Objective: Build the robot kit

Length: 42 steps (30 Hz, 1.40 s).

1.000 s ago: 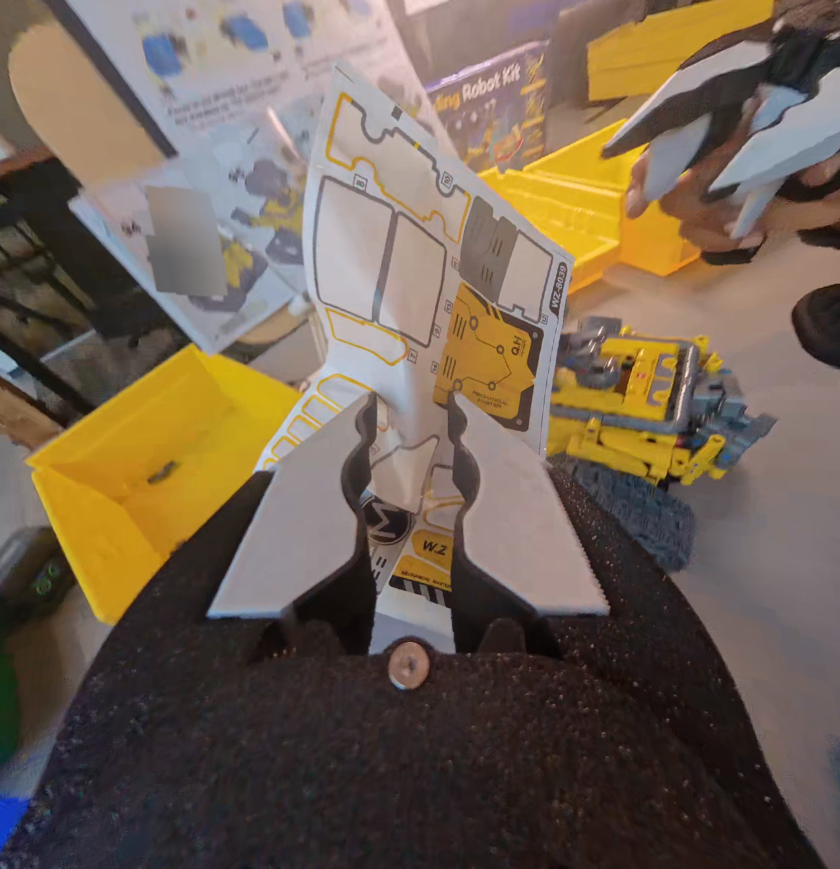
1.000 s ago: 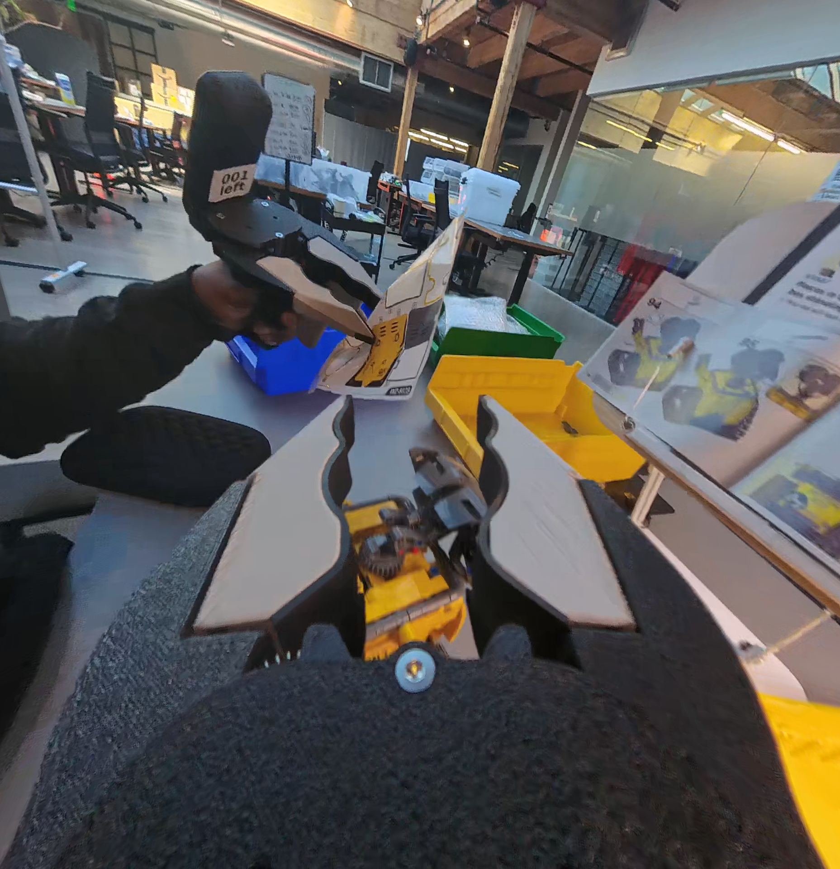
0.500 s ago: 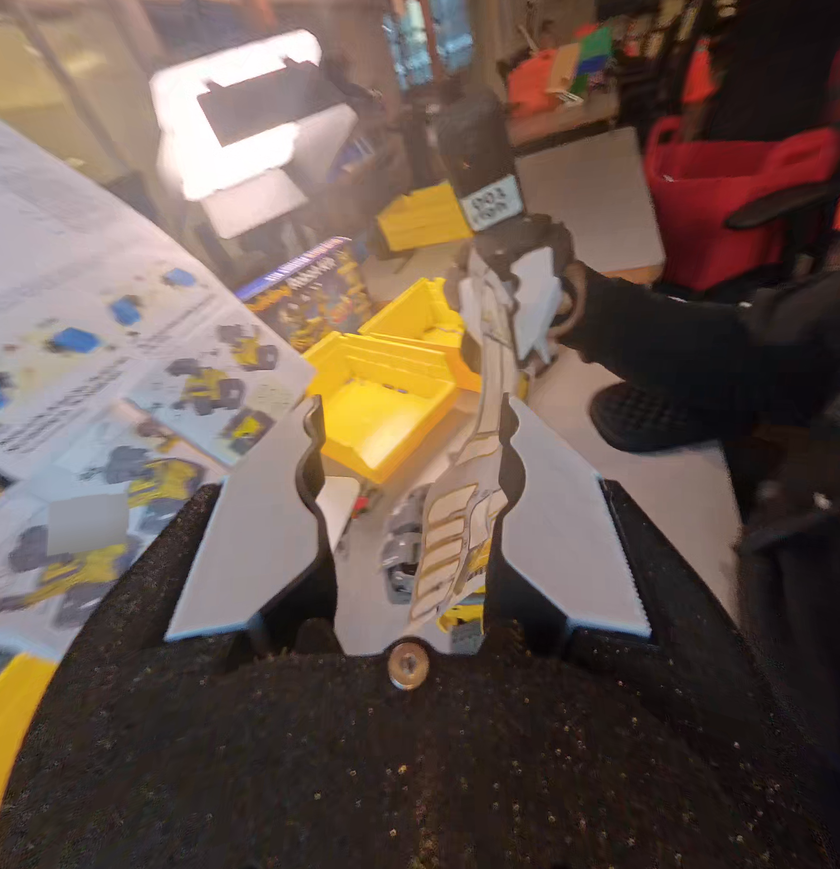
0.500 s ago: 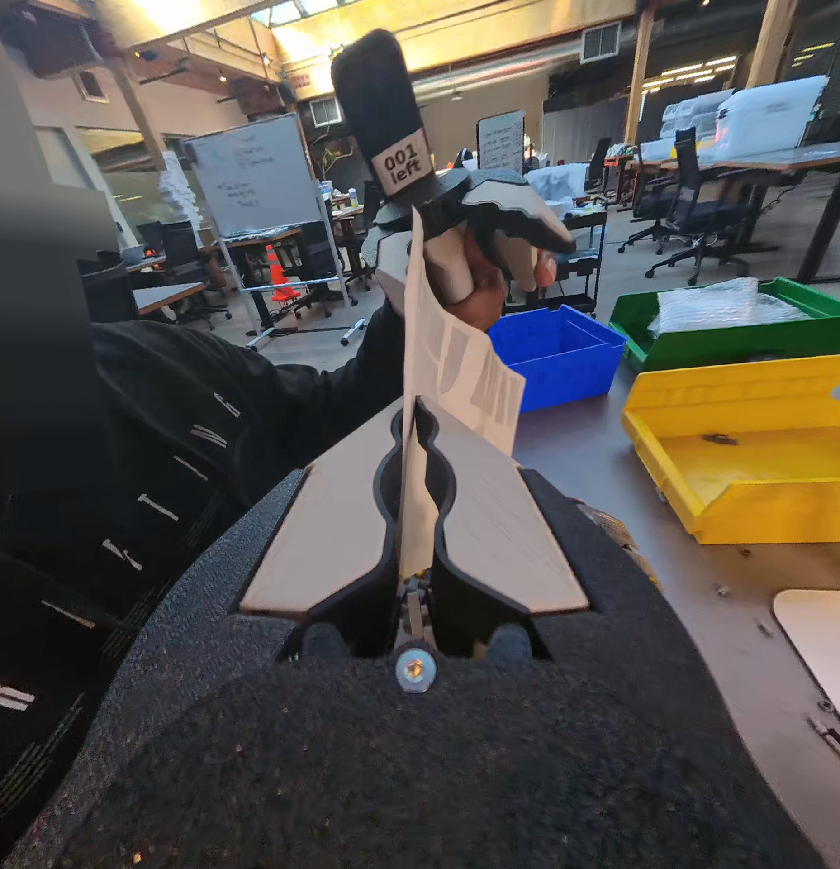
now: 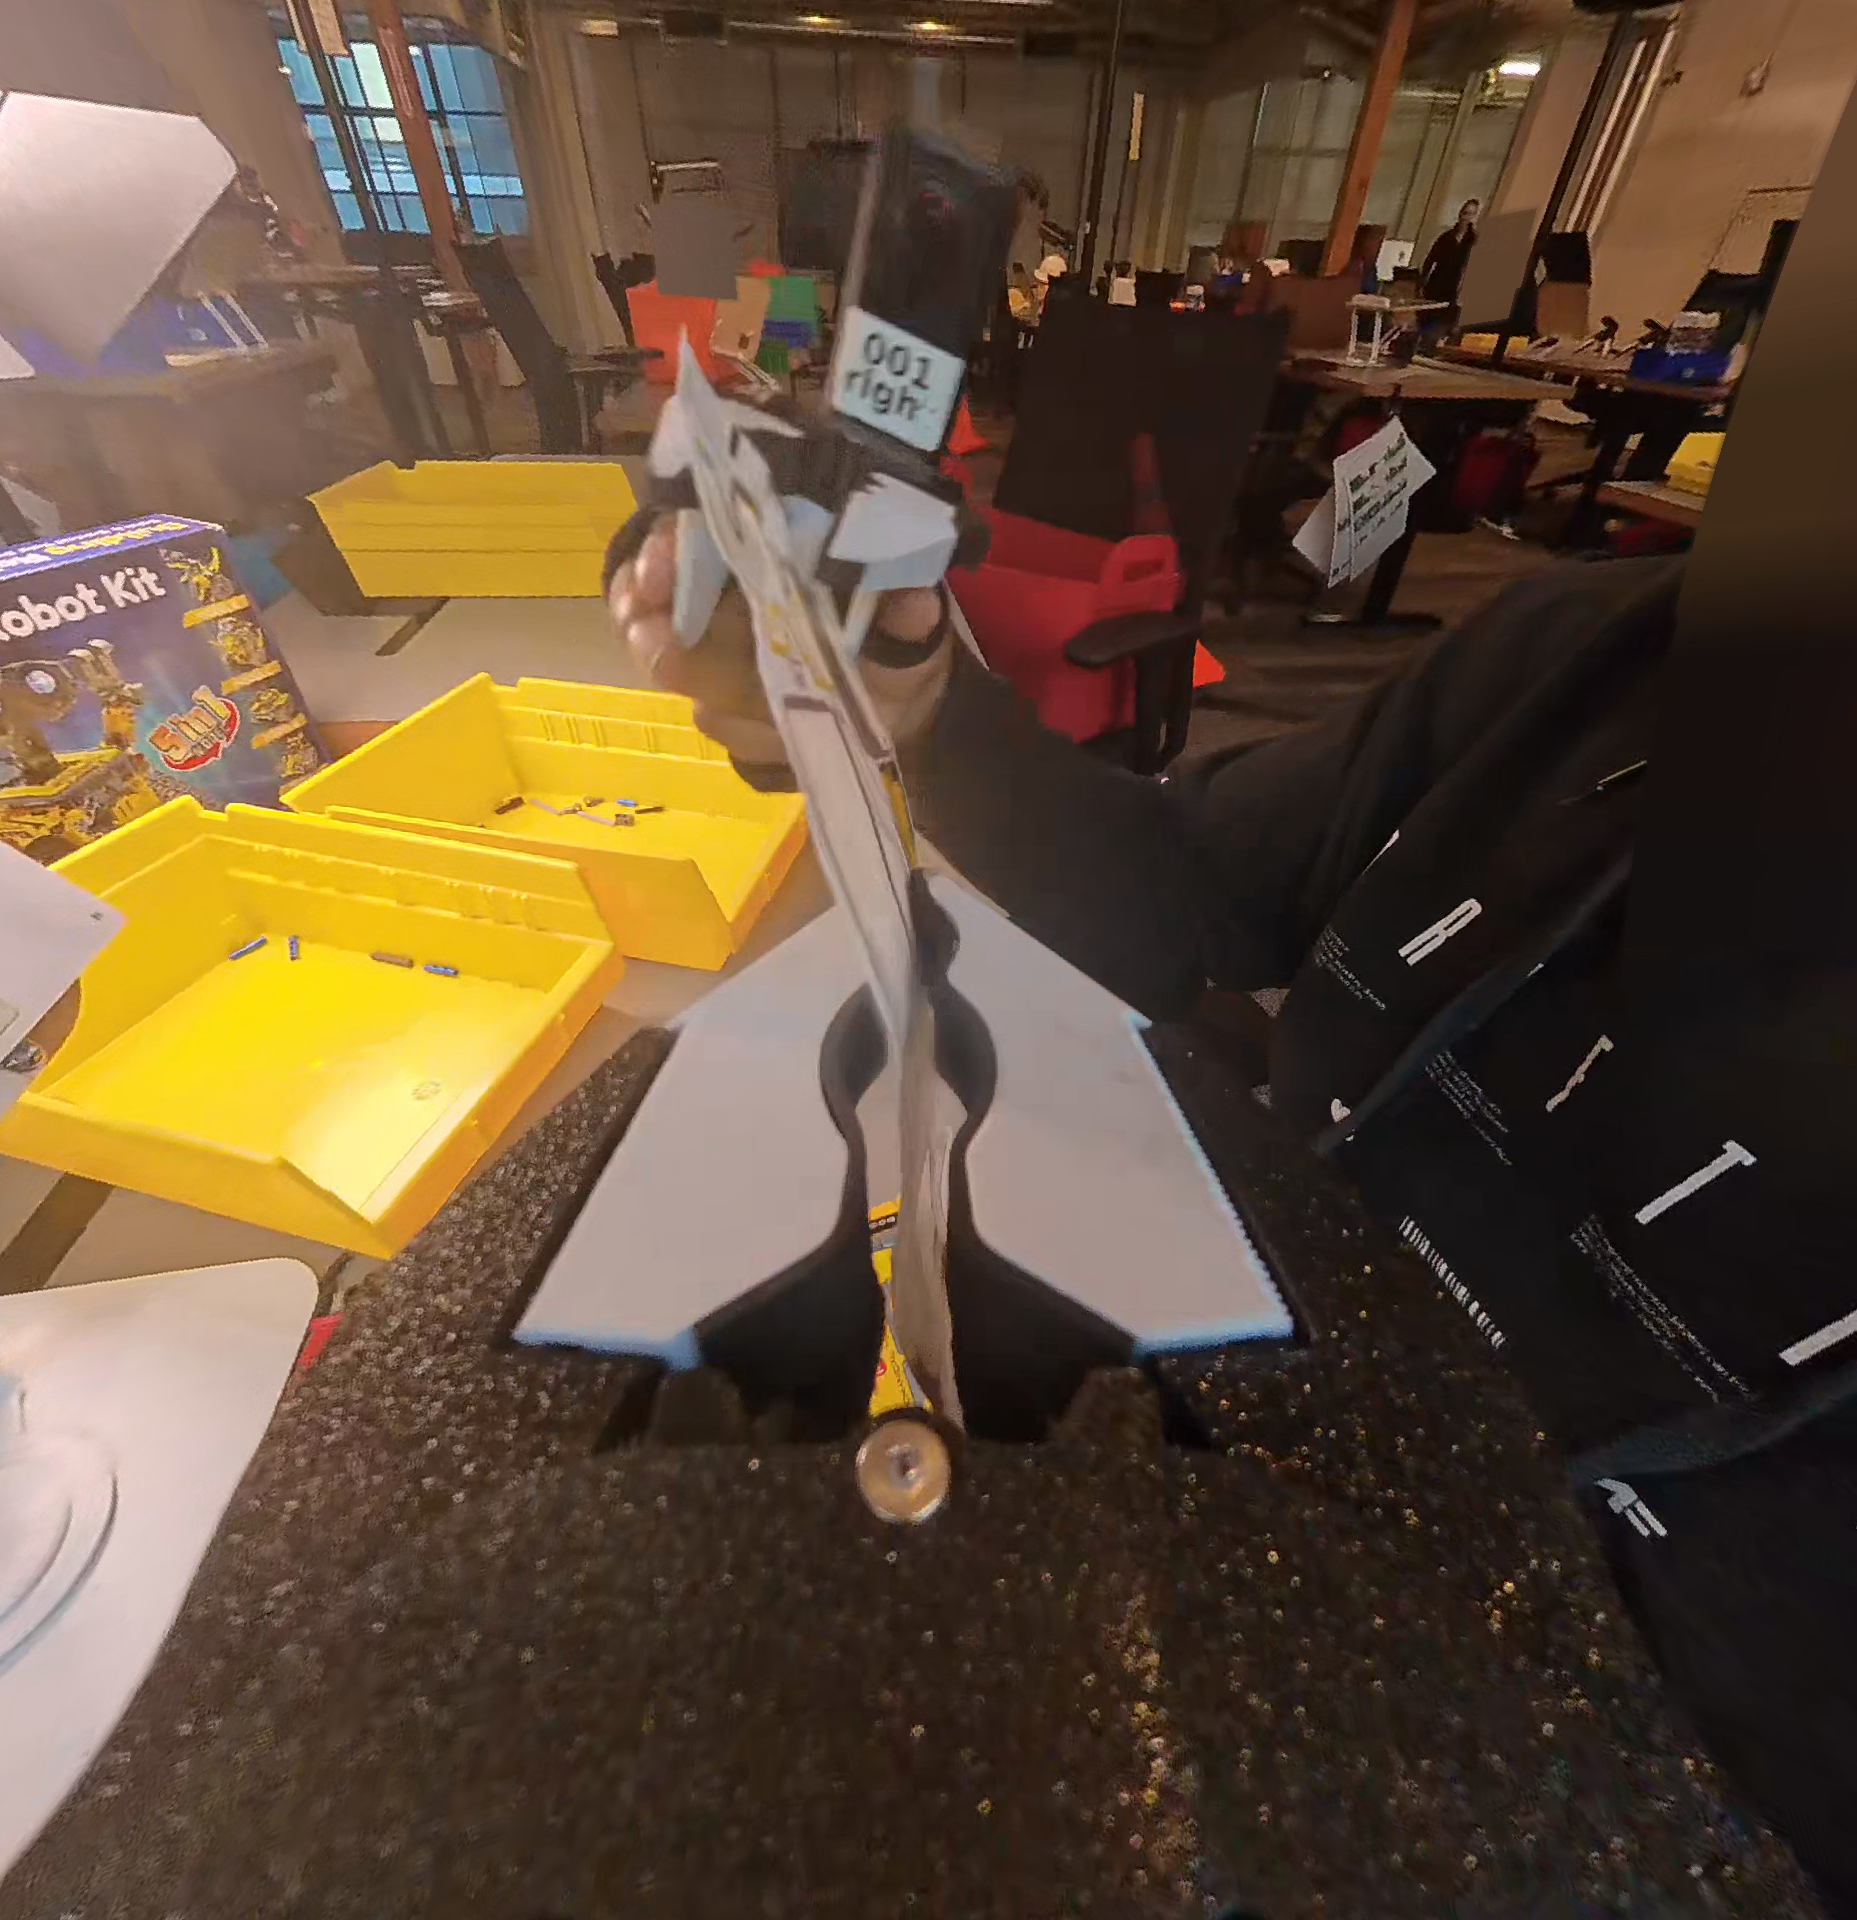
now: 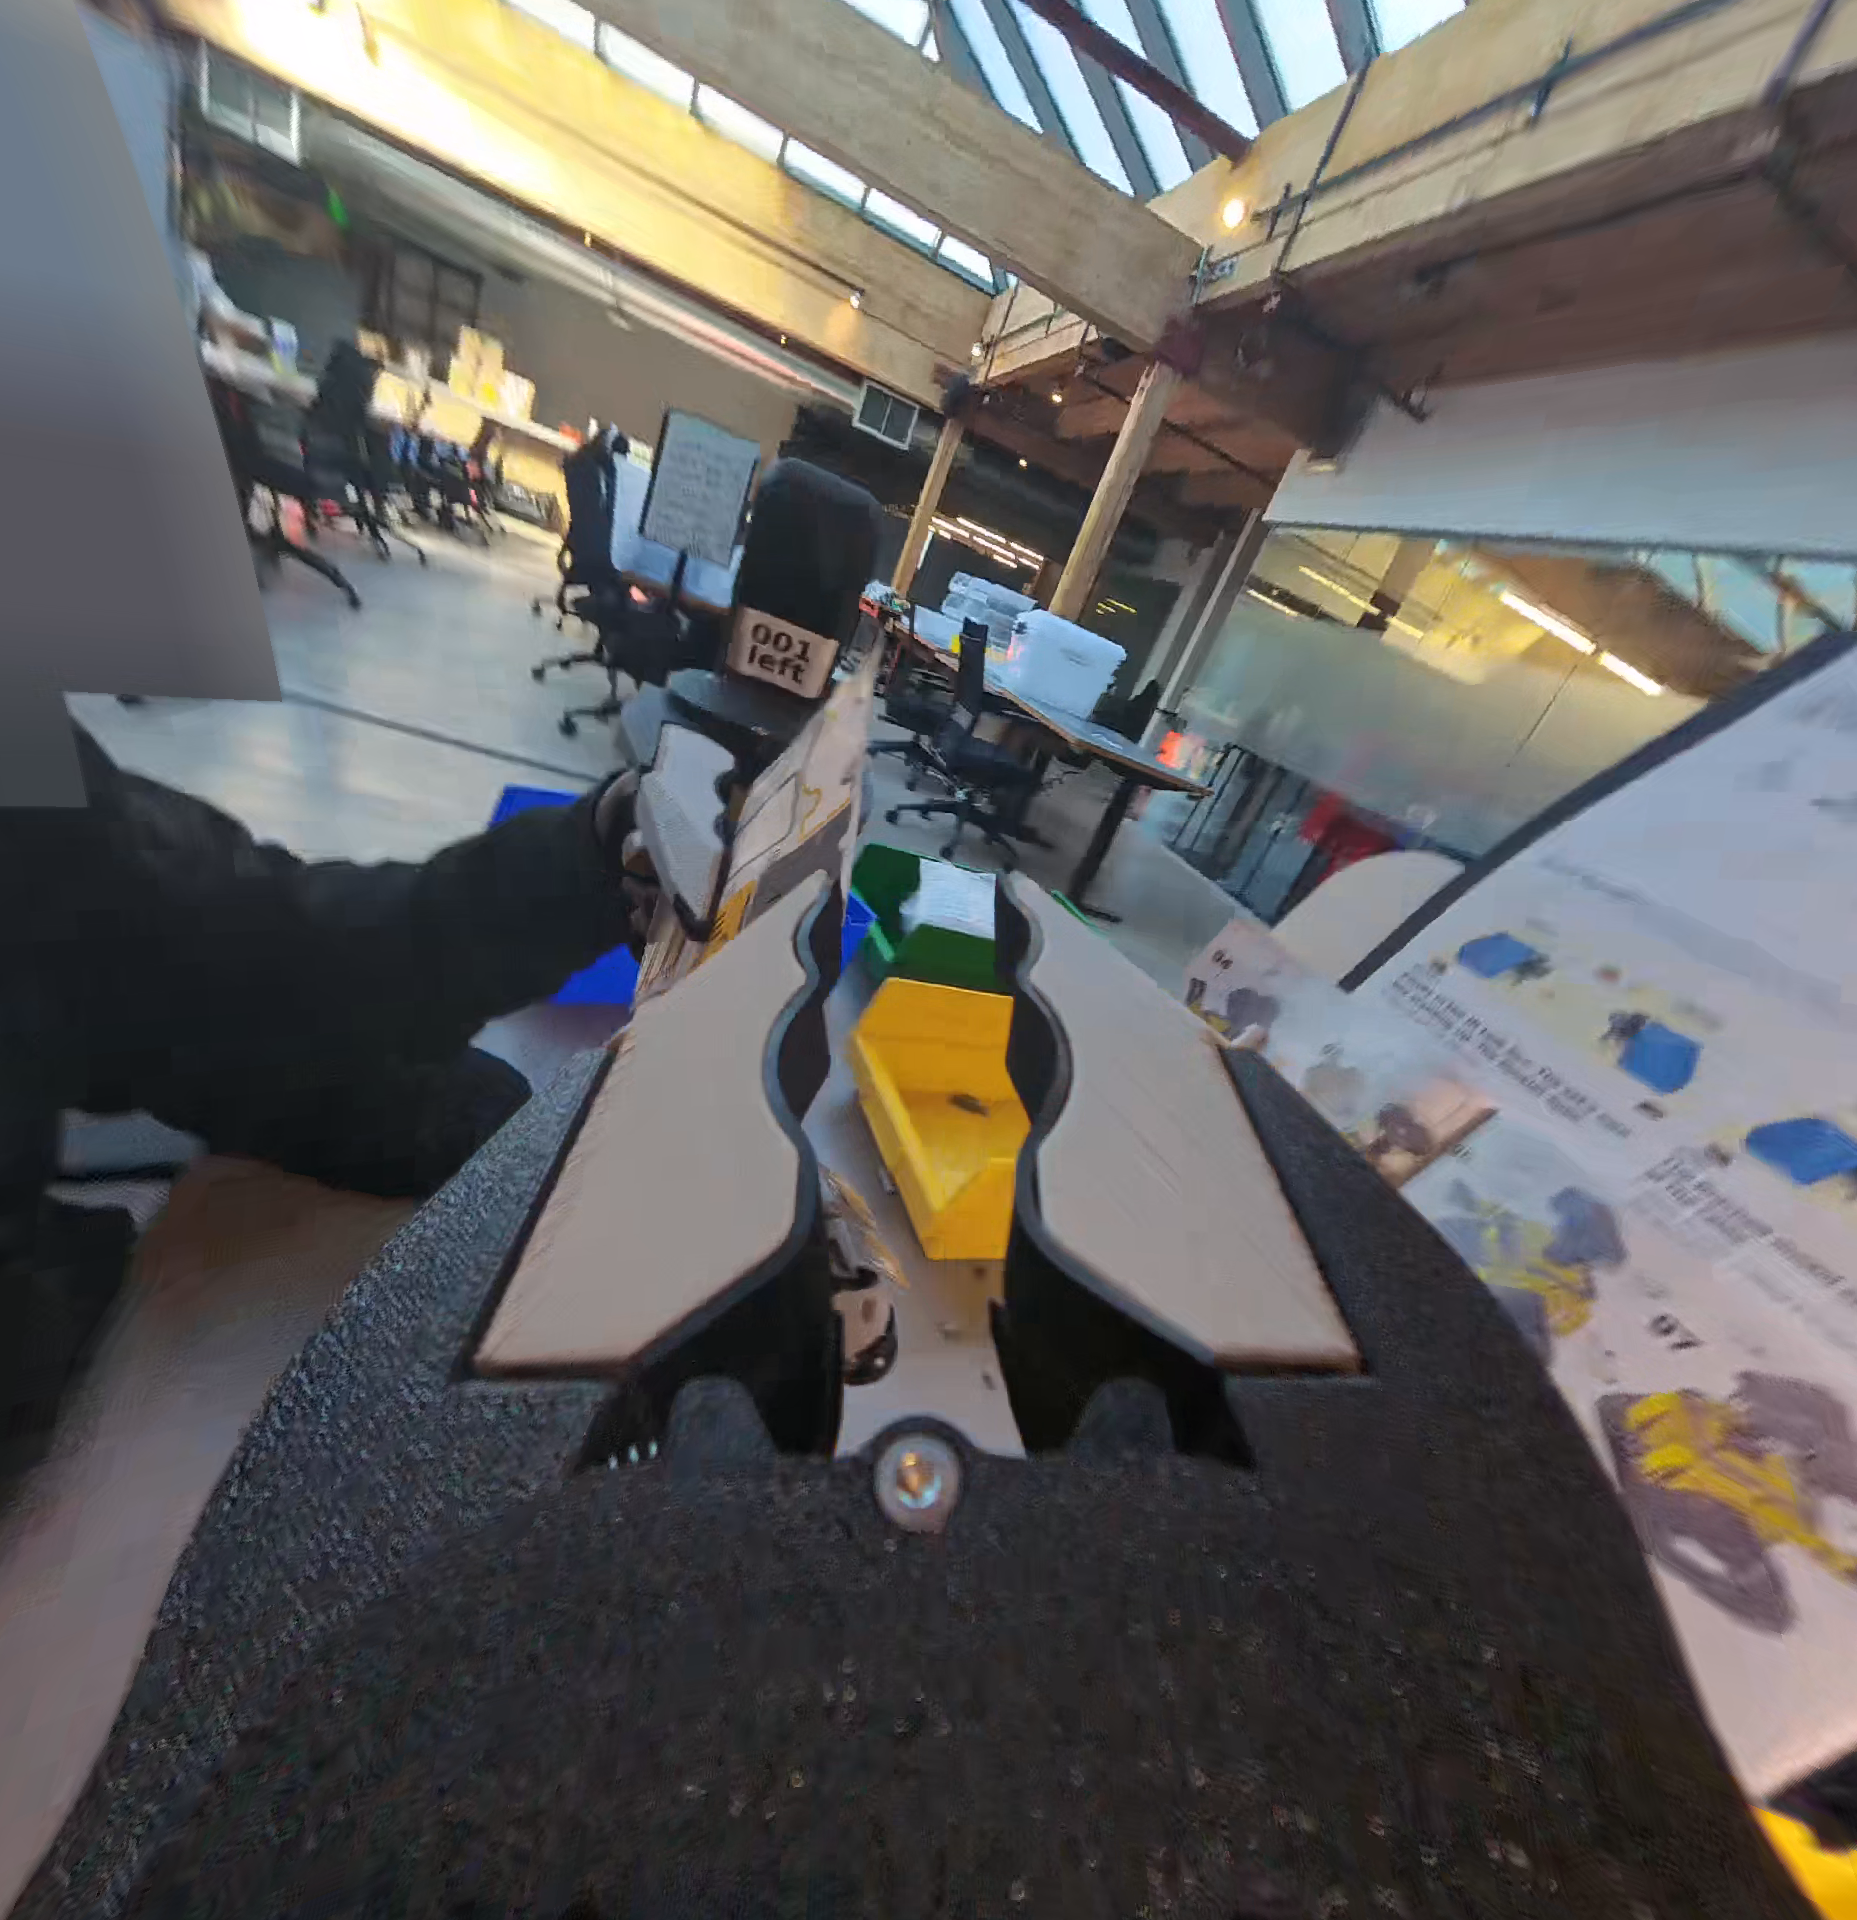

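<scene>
A white sticker sheet (image 5: 841, 831) with yellow and grey shapes stands edge-on between my left gripper's fingers. My left gripper (image 5: 908, 904) is shut on the sheet's lower end and holds it up above the table. The sheet's far end reaches my right gripper (image 5: 789, 520), held in a hand with a black sleeve. In the right wrist view my right gripper (image 6: 916, 888) is open and empty. There the sticker sheet (image 6: 799, 810) lies just left of its left finger, gripped by my left gripper (image 6: 695, 831).
Yellow bins (image 5: 311, 1039) (image 5: 591, 769) with a few small parts stand on the table beside a kit box (image 5: 103, 675). An open instruction booklet (image 6: 1630, 1091) stands at the right. A yellow bin (image 6: 945, 1101), a green bin (image 6: 934, 945) and a blue bin (image 6: 591, 977) lie ahead.
Half a second ago my right gripper was shut on the sheet and my left was open around it. Now my left has shut on the sheet and my right has opened and let go.
</scene>
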{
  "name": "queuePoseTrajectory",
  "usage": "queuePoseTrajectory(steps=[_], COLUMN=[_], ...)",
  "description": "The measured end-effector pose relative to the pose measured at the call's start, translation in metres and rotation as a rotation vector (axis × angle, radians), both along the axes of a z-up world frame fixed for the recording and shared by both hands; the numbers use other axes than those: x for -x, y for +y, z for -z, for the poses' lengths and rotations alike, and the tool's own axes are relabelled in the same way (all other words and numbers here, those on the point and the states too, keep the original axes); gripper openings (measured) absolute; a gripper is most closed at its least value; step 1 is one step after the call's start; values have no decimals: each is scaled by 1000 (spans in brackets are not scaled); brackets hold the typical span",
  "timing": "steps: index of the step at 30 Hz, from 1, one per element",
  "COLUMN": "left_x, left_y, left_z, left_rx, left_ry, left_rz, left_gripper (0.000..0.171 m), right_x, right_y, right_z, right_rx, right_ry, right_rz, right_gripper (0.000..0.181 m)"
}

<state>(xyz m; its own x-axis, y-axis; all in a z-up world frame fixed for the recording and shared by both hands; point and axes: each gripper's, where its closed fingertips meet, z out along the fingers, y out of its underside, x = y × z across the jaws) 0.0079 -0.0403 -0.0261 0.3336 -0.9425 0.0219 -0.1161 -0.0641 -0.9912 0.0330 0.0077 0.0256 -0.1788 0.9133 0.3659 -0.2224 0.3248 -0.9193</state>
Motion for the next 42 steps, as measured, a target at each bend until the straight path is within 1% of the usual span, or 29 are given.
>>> queuePoseTrajectory(steps=[1, 2, 3, 4, 5, 6, 7, 8, 10, 13, 14, 15, 18, 22, 24, 25, 26, 28, 29, 31, 33, 34, 36, 37, 39, 41, 42], left_x=[2, 2, 2, 1, 1, 0, -1, 0, 0, -4, -6, -7, -5, 1, 4, 6, 9, 15, 19, 23, 23, 20, 11, 7, 2, 1, 1], left_y=[1, 0, 0, 0, 0, 0, -1, -2, -6, -8, -9, -9, -7, -5, -1, 1, 5, 11, 14, 21, 24, 23, 16, 12, 6, 2, 1], left_z=[1, 4, 7, 10, 11, 12, 13, 13, 15, 14, 12, 11, 13, 13, 12, 12, 11, 11, 11, 13, 16, 18, 21, 23, 27, 28, 28], left_rx=[3, 5, 1, -5, -10, -12, -11, -12, -21, -60, -76, -90, -108, -95, -83, -65, -43, -10, 7, 35, 55, 53, 24, 3, -53, -98, -122], left_ry=[-1, 7, 23, 40, 51, 55, 58, 62, 80, 105, 109, 113, 137, 123, 109, 101, 91, 71, 61, 46, 49, 57, 96, 126, 183, 219, 230], left_rz=[-1, 2, 6, 4, -1, -3, -4, -6, 3, -9, -9, -18, -41, -54, -74, -86, -104, -133, -149, -180, -191, -179, -140, -127, -112, -101, -98], left_gripper=[0, 0, 0, 0, 0, 0, 0, 0, 1, 16, 19, 18, 4, 1, 0, 0, 0, 0, 0, 0, 0, 0, 0, 0, 0, 0, 0], right_x=[-3, -1, 4, 8, 12, 15, 17, 18, 17, 19, 20, 21, 25, 27, 30, 32, 32, 24, 18, 13, 18, 24, 38, 42, 47, 47, 47], right_y=[-9, -13, -14, -16, -19, -22, -23, -24, -28, -33, -36, -38, -41, -34, -26, -21, -16, -14, -21, -38, -47, -44, -27, -23, -29, -44, -49], right_z=[3, 10, 18, 28, 35, 39, 40, 40, 41, 43, 47, 50, 54, 53, 50, 48, 42, 25, 20, 22, 34, 42, 59, 68, 83, 89, 92], right_rx=[-99, -167, -200, -189, -148, -103, -60, -18, 90, 251, 288, 317, 388, 455, 456, 401, 302, 31, -116, -399, -617, -668, -716, -709, -625, -543, -512], right_ry=[-13, -56, -111, -170, -210, -224, -222, -223, -252, -302, -329, -351, -377, -360, -331, -293, -237, -98, -54, -22, -50, -98, -186, -221, -270, -283, -294], right_rz=[22, 61, 89, 80, 48, 2, -33, -69, -154, -245, -273, -298, -342, -358, -316, -255, -173, -5, 46, 130, 216, 264, 362, 353, 253, 129, 90], right_gripper=[30, 38, 53, 58, 56, 40, 10, 0, 0, 0, 0, 0, 0, 0, 0, 5, 10, 25, 28, 32, 32, 35, 52, 57, 59, 49, 44])
